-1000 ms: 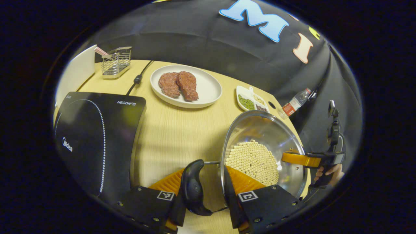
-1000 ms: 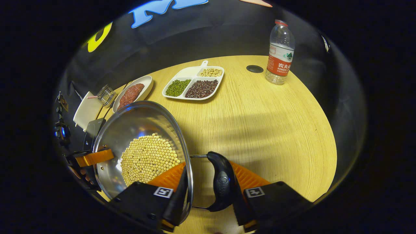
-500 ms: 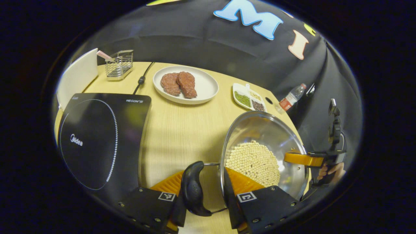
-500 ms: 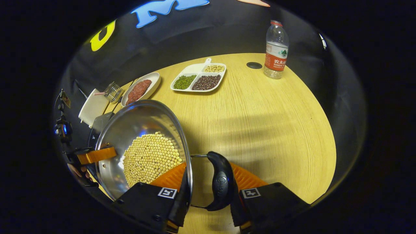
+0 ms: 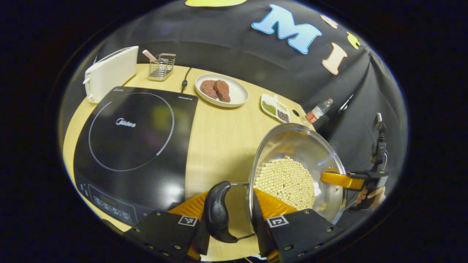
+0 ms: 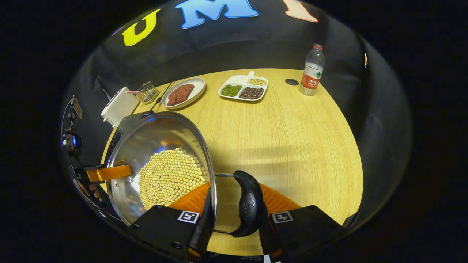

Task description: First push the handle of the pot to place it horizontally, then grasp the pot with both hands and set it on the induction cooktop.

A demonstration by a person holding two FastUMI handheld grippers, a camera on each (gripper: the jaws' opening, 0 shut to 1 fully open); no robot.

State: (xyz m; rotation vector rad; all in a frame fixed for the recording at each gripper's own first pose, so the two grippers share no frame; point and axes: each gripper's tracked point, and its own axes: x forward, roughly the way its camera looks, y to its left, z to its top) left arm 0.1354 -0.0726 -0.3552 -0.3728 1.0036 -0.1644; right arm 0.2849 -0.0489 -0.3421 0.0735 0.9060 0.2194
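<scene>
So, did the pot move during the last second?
Yes. The pot has risen: in the left gripper view the cooktop and plate now look smaller and farther below it.

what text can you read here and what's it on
"Midea": printed on the cooktop, inside its ring.
Small print at the cooktop's far corner and along its near control strip: too small to read.
Label on the bottle: too small to read.
Embossed mark on the handle of the pot: too blurred to read.
</scene>
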